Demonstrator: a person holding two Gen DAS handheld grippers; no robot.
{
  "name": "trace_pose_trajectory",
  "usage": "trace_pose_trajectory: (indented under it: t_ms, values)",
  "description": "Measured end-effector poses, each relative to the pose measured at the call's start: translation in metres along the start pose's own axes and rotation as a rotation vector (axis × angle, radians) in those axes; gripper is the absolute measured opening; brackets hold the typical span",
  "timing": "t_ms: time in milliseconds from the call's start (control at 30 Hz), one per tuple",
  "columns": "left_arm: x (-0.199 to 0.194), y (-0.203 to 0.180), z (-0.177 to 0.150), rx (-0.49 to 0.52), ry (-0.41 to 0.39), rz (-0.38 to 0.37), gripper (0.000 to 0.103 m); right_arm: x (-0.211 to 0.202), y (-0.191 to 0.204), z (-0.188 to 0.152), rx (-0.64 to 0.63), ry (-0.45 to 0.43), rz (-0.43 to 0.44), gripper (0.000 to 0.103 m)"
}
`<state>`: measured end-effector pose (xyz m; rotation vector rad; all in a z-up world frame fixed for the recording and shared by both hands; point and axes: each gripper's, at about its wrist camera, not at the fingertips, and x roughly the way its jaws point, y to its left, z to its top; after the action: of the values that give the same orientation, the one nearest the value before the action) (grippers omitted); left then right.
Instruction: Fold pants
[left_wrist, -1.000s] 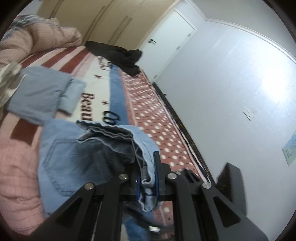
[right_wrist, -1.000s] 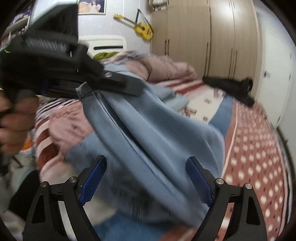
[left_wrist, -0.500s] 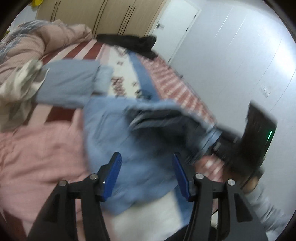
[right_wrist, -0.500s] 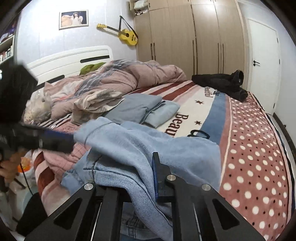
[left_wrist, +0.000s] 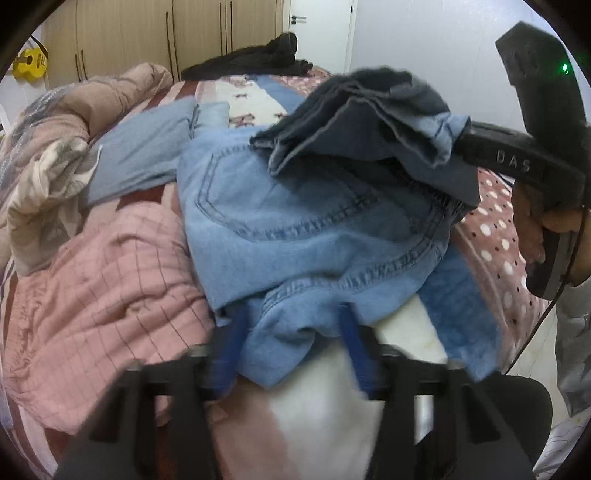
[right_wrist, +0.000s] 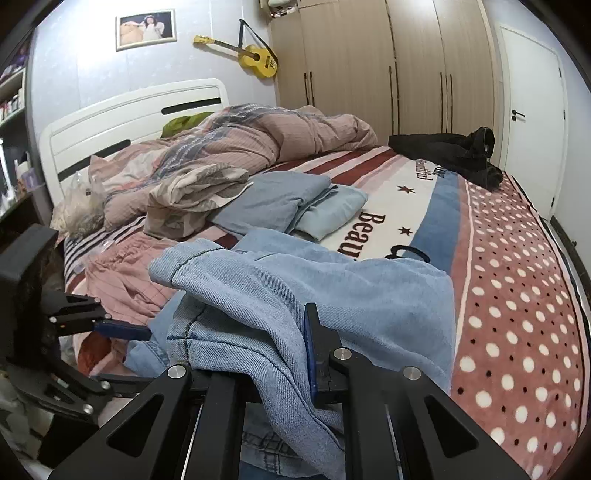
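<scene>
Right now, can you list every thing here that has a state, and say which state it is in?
Jeans: bunched on the bed, one end lifted.
Right tool: shut on the jeans' denim.
Left tool: open, fingers either side of a denim edge.
Folded blue clothes: folded, lying on the blanket.
Black garment: unfolded heap near the bed's far edge.
Door: shut.
Wardrobe doors: shut.
Pink quilt: crumpled.
</scene>
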<state>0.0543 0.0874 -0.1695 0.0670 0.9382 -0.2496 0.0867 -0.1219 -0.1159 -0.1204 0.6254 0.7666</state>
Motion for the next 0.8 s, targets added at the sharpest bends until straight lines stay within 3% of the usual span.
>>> trace_pose_trajectory:
  t_ms: [33,333,467,533,600,667,733,800]
  values:
    - [0.001,0.000,-0.002,-0.002,0.011,0.002,0.010,0.000,0.001,-0.001,0.002,0.001,0.000,0.005]
    - [-0.009,0.004,-0.036,-0.034,0.049,0.003,0.002,0.008,0.001,-0.005,0.028,0.023,0.032,0.005]
    - [-0.031,0.013,-0.029,-0.093,-0.012,-0.066,0.003,0.008,0.009,0.001,0.011,0.014,0.062,0.004]
    - [-0.045,0.017,-0.016,-0.113,-0.054,-0.081,0.023,0.004,0.014,0.007,0.003,-0.002,0.081,0.004]
    - [-0.059,0.022,-0.003,-0.131,-0.109,-0.086,0.033,0.002,0.020,0.017,-0.006,-0.023,0.098,0.004]
    - [-0.068,0.031,0.009,-0.199,-0.148,-0.167,0.038,0.002,0.029,0.027,-0.020,-0.032,0.125,0.004]
    - [-0.068,0.041,0.018,-0.269,-0.168,-0.269,0.062,0.005,0.039,0.033,-0.040,-0.036,0.127,0.004]
    - [-0.064,0.050,0.029,-0.323,-0.199,-0.316,0.063,0.009,0.049,0.032,-0.071,-0.029,0.132,0.004]
